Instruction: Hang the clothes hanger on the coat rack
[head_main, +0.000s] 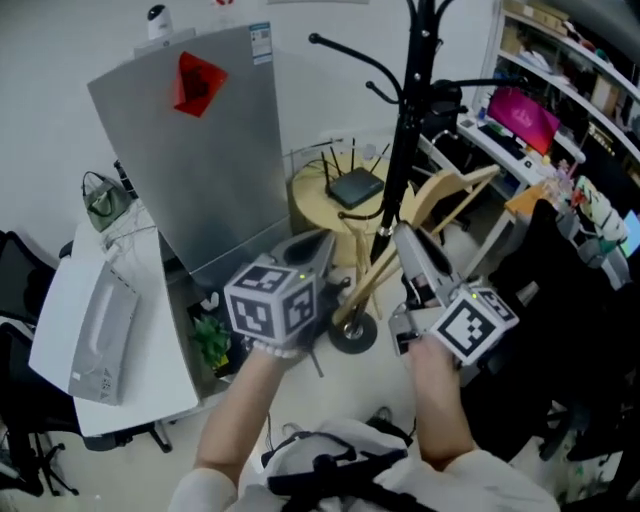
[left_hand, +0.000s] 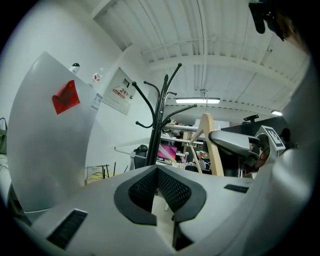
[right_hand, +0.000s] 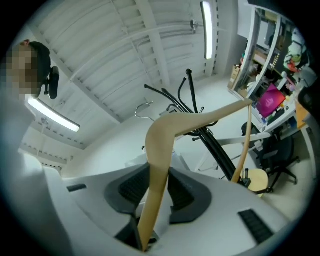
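Your right gripper (right_hand: 157, 174) clamps one arm of the wooden clothes hanger (right_hand: 200, 120) near the black coat rack (head_main: 405, 130), left gripper (left_hand: 158, 171) closed, empty

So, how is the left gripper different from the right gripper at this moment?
The right gripper holds the wooden hanger by one arm; the left gripper holds nothing. The right gripper's fingers stand apart around that wood, while the left gripper's fingers meet at their tips. In the head view the right gripper appears closer to the black coat rack than the left gripper. Both are grey and carry a cube with square markers.
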